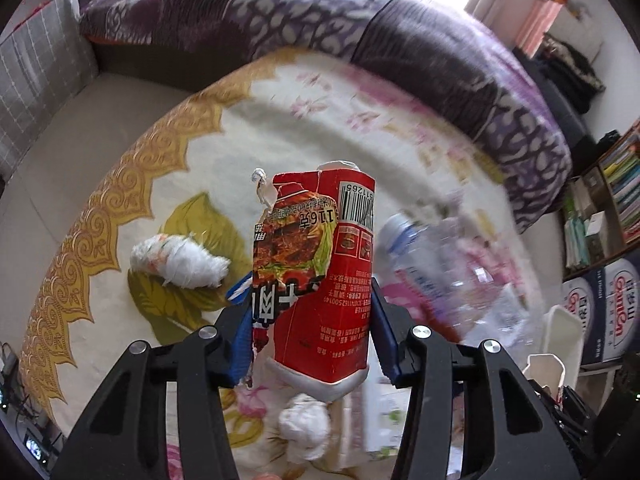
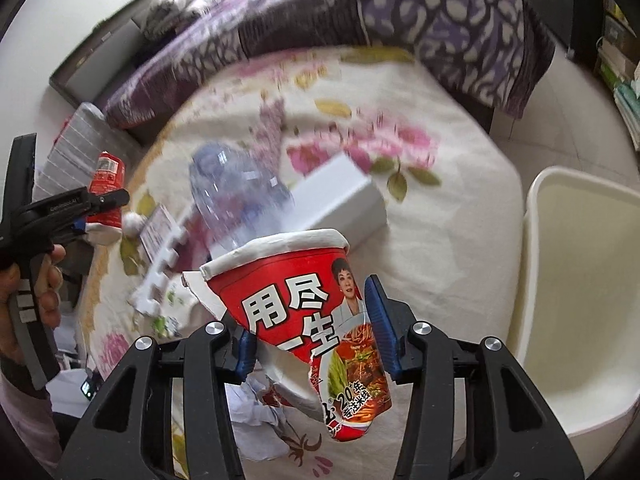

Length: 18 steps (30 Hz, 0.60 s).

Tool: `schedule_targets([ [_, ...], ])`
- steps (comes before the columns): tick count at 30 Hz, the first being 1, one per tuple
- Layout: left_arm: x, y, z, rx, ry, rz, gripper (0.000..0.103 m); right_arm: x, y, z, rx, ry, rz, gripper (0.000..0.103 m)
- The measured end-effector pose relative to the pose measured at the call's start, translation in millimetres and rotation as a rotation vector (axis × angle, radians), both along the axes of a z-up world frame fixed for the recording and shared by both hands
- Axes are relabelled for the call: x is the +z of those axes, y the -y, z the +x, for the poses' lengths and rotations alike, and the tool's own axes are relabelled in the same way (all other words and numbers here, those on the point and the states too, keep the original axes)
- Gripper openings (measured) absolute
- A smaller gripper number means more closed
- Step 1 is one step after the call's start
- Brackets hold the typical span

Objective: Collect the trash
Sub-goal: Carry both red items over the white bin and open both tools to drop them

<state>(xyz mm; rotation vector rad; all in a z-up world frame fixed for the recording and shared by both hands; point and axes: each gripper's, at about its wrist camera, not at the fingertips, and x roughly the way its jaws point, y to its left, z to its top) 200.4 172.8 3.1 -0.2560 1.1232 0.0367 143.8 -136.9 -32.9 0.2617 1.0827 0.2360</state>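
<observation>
My left gripper (image 1: 310,328) is shut on a torn red instant-noodle cup piece (image 1: 324,264), held upright with its barcode at the top and its blue pads pressing both sides. My right gripper (image 2: 314,336) is shut on another torn red cup piece (image 2: 304,304) with a white rim, tilted to the left. Both are held above a floral bedsheet (image 1: 320,120). In the right wrist view the left gripper's red piece (image 2: 105,176) shows at the far left, above a person's hand (image 2: 48,280).
On the bed lie crumpled white tissues (image 1: 180,264) (image 1: 306,428), a blurred clear plastic bottle (image 2: 240,192), a white box (image 2: 340,196) and a notched white foam strip (image 2: 160,276). A white bin (image 2: 580,280) stands beside the bed. A purple quilt (image 1: 360,40) is bunched at the far end.
</observation>
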Motion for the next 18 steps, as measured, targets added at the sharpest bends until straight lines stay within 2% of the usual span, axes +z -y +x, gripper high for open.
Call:
schedule_targets([
  [8,27.5,33.9,-13.5,-0.002,0.137,0.002,0.049,24.2,17.3,-10.3,-0.078,0.102,0.003,0.046],
  [18,44.3,78.2,-37.2,0.016,0.281,0.044,0.050,49.6,51.5,-25.6,-0.208,0.230,-0.032,0.046],
])
